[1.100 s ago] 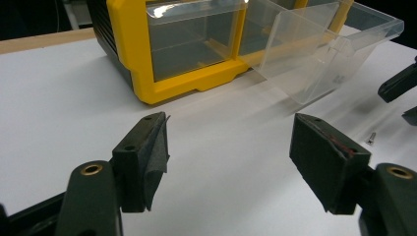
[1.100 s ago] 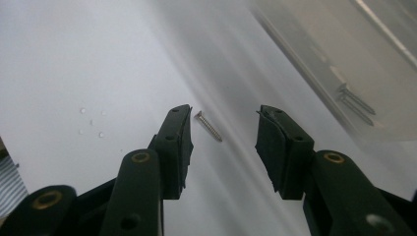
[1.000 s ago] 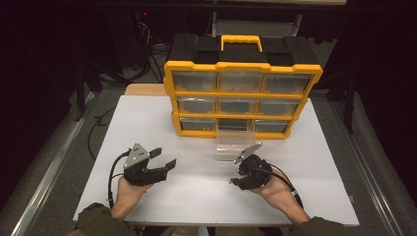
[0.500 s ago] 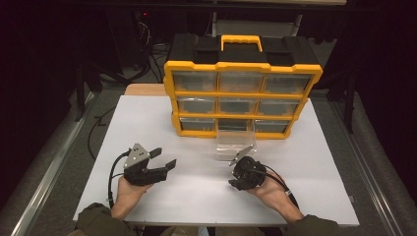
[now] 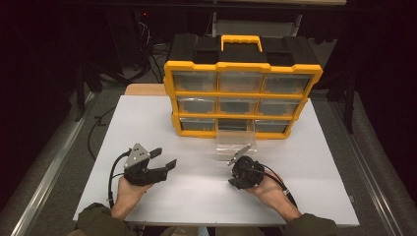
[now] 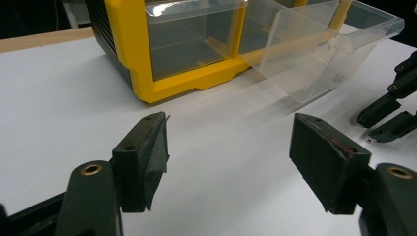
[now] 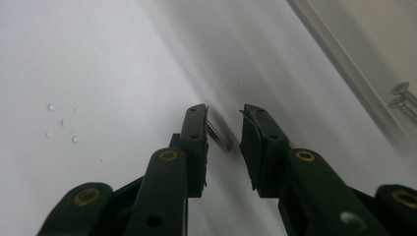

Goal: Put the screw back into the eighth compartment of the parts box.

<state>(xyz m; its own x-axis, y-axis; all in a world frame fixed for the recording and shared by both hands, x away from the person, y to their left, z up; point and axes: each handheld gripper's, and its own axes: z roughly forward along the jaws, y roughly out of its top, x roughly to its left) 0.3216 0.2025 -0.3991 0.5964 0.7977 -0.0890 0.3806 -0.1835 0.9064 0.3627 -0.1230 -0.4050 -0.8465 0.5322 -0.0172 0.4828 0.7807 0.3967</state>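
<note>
Closing on a screw (image 7: 218,136), the right gripper (image 7: 225,112) seems not yet pinching; at 9 o'clock, the left gripper (image 6: 228,140) gapes wide.

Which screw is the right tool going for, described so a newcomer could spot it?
Start at the yellow organizer at the back of the white table; a clear drawer is pulled out of its bottom row. Just in front lies one short threaded screw on the bare table, between the right tool jaws, which have just been closing. The other screws lie inside the drawer.
</note>
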